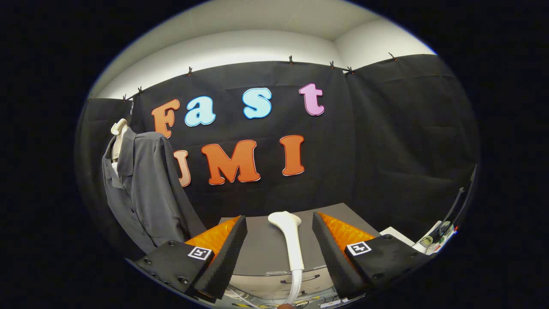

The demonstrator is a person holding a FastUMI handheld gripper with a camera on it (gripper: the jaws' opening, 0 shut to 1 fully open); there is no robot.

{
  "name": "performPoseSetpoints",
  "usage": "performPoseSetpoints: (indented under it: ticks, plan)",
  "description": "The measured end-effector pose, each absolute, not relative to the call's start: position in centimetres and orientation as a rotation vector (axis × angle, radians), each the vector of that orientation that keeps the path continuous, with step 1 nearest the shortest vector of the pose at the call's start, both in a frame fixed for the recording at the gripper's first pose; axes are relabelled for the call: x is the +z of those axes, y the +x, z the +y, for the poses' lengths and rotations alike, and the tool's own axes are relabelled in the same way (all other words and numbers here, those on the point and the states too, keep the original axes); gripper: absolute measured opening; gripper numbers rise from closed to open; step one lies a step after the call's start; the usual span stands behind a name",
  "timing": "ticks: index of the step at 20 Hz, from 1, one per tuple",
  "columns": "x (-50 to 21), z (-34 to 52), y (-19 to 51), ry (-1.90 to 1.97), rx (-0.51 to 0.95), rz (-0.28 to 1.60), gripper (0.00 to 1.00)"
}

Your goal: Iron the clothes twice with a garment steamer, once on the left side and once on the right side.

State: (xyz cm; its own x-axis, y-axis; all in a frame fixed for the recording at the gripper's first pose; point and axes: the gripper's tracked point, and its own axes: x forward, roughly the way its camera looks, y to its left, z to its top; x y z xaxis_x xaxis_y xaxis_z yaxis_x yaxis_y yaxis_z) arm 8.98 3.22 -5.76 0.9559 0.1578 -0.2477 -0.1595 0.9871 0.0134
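Observation:
A white garment steamer head [288, 234] lies on the grey table top [257, 249], its handle running back toward me and its hose [295, 285] trailing off the near edge. My gripper [279, 236] is open, with one black foam finger [227, 257] on each side of the steamer handle, not touching it. A grey shirt [143, 189] hangs on a pale hanger [118, 128] to the left, beyond the left finger, against the black cloth wall.
The grey table has a drawer front [296, 279] below its near edge. Papers and small items [429, 240] lie to the right of the right finger. Cables lie on the floor under the hose.

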Motion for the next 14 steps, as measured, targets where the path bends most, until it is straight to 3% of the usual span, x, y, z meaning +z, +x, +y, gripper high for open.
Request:
performPoseSetpoints:
  ticks: [14]
  plan:
    - [-16.2,3.1,18.8,0.008,0.185,0.59,0.99]
